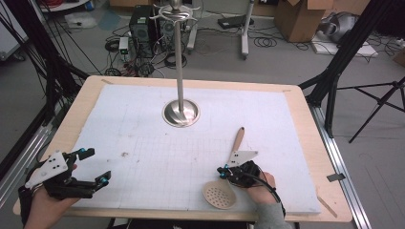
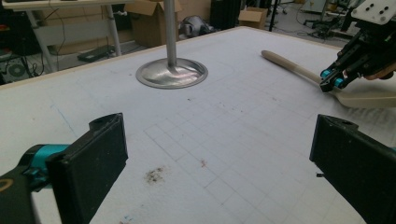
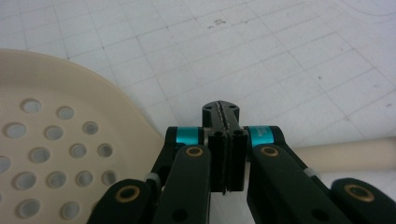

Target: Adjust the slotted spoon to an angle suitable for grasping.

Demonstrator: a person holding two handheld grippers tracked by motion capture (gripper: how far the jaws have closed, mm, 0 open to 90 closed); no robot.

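A cream slotted skimmer spoon (image 1: 219, 195) lies on the white gridded mat (image 1: 143, 119) at the front right, its wooden handle pointing away from me. My right gripper (image 1: 222, 171) hovers over the spoon's neck with its jaws shut pad to pad and nothing between them. In the right gripper view the right gripper (image 3: 221, 108) sits between the perforated head (image 3: 56, 140) and the handle (image 3: 345, 151). My left gripper (image 1: 97, 166) stands open at the front left, empty, its jaws wide apart (image 2: 219, 154). It looks across the mat at the spoon (image 2: 289, 67) and the right gripper (image 2: 330, 80).
A tall metal stand with a round base (image 1: 180, 113) rises from the middle back of the mat, hooks at its top (image 1: 173, 14). A small dark smudge (image 1: 126, 154) marks the mat. The wooden table rim (image 1: 305, 119) borders the mat. Tripods and boxes stand on the floor.
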